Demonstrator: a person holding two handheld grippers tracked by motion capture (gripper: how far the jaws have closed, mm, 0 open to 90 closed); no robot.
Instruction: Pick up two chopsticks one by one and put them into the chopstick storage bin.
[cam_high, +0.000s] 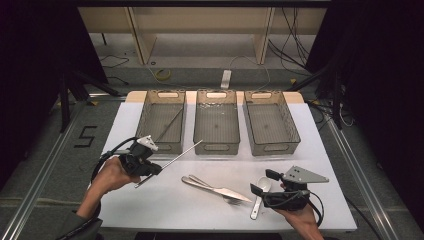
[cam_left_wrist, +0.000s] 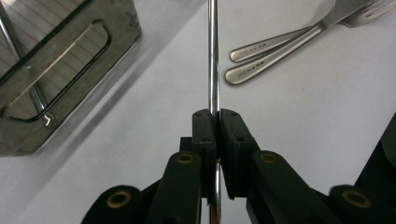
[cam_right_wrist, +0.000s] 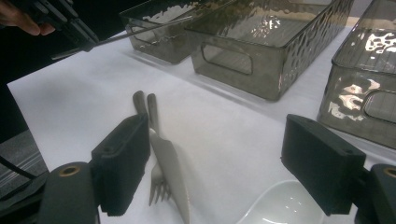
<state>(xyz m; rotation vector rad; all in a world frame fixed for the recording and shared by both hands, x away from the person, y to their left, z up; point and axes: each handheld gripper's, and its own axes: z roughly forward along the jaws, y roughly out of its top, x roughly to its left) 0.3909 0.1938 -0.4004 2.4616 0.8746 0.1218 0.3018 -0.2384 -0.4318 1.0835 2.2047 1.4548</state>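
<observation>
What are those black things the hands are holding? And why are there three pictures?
They are grabbing tools. A person holds one in each hand, and each has two black jaws that pinch. One picture looks down from above; the other two come from little cameras riding on each tool. The left gripper has its jaws shut on a thin metal rod. The right gripper is open, holding nothing. On the white table lie a knife, a fork and a white spoon, with three see-through bins behind.

Bright table, dark surroundings, soft shadows
</observation>
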